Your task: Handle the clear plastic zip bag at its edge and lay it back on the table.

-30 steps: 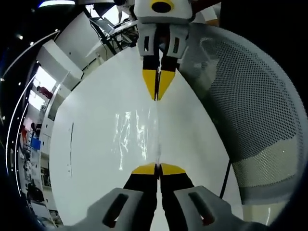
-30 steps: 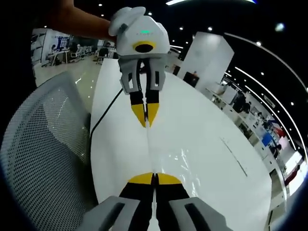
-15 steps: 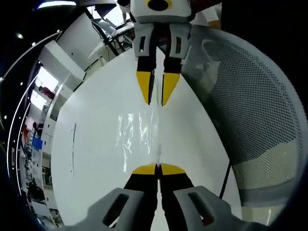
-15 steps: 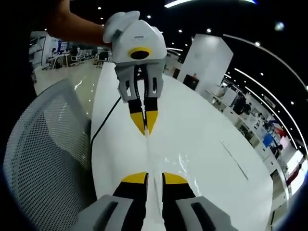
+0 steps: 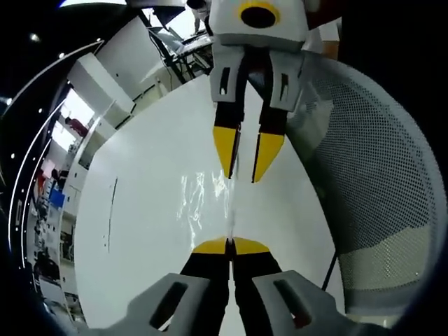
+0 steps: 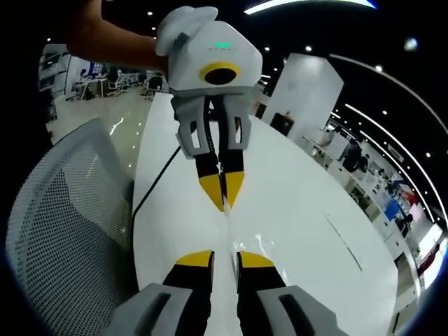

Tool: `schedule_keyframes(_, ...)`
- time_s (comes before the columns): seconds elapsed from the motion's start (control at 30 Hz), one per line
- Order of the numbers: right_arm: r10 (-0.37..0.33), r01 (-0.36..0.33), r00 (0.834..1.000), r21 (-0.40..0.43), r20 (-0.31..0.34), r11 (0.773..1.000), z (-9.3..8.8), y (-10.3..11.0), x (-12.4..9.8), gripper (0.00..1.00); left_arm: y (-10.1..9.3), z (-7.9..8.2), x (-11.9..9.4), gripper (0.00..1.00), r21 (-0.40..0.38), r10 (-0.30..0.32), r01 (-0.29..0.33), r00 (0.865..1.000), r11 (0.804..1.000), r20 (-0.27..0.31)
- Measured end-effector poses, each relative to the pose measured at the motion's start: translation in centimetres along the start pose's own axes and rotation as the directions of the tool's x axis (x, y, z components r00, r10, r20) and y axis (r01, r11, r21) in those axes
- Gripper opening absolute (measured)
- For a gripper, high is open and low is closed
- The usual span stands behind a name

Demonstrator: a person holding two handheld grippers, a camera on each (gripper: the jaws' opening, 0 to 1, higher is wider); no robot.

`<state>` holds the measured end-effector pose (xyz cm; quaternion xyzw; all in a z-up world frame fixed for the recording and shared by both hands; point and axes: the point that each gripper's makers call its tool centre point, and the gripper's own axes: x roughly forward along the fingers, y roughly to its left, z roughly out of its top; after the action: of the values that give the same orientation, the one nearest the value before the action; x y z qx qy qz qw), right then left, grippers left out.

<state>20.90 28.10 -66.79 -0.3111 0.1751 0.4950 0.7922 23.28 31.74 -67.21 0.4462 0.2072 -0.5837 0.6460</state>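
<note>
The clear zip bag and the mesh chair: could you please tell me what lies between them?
In the left gripper view, only bare white table separates the zip bag from the mesh chair.

In the left gripper view we see the white table [image 5: 140, 231] open toward 9 o'clock; a mesh chair [image 5: 371, 189] blocks at 3 o'clock.

The clear plastic zip bag [image 5: 206, 203] shows merely as faint glare.

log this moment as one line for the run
left gripper: shut on bag edge | right gripper: open | zip bag: over white table
</note>
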Motion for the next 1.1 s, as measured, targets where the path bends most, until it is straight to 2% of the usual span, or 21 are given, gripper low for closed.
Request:
schedule_keyframes(0.23, -0.003, 0.003, 1.0, -0.011, 0.009, 1.0, 0.7, -0.3, 0.3, 0.09, -0.1, 0.8, -0.4, 0.0, -0.026, 0.007, -0.006, 1.0, 1.0, 0.023)
schedule_keyframes(0.73, 0.012, -0.011, 1.0, -0.012, 0.022, 1.0, 1.4, 0.1, 0.8, 0.09, -0.1, 1.4, -0.6, 0.0, -0.093, 0.001, 0.001, 1.0, 0.996, 0.02)
schedule_keyframes(1.1, 0.016, -0.016, 0.999, -0.009, 0.027, 1.0, 1.6, -0.2, 1.0, 0.09, 0.3, 1.8, -0.4, 0.0, -0.111, -0.001, 0.004, 1.0, 0.994, 0.022)
